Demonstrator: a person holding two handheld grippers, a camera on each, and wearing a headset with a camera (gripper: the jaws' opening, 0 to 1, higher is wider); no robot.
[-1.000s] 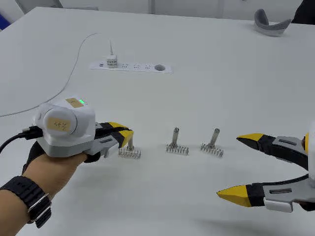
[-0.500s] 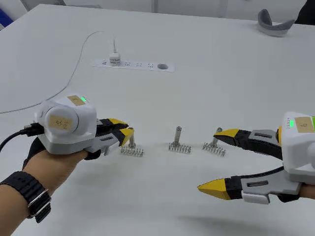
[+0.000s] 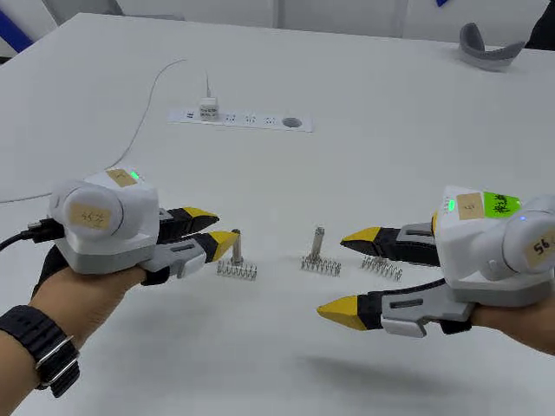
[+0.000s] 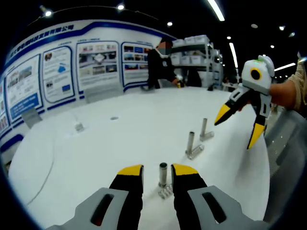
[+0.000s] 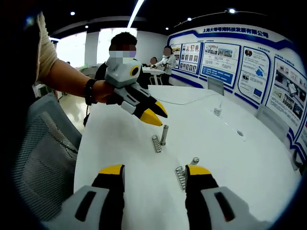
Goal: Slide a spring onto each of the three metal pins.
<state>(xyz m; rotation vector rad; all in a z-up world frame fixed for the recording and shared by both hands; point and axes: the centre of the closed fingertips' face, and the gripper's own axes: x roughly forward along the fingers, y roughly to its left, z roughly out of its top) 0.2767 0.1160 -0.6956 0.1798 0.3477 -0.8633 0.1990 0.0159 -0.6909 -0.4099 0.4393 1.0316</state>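
My left gripper (image 3: 224, 229) and right gripper (image 3: 331, 274) look matt plastic, the pins (image 3: 318, 241) and springs (image 3: 235, 271) bright metal, the table (image 3: 347, 156) smooth white.

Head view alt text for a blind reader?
On a white table, springs lie loose beside upright metal pins. The left gripper points at the left pin; the right gripper, wide open, faces the right spring.
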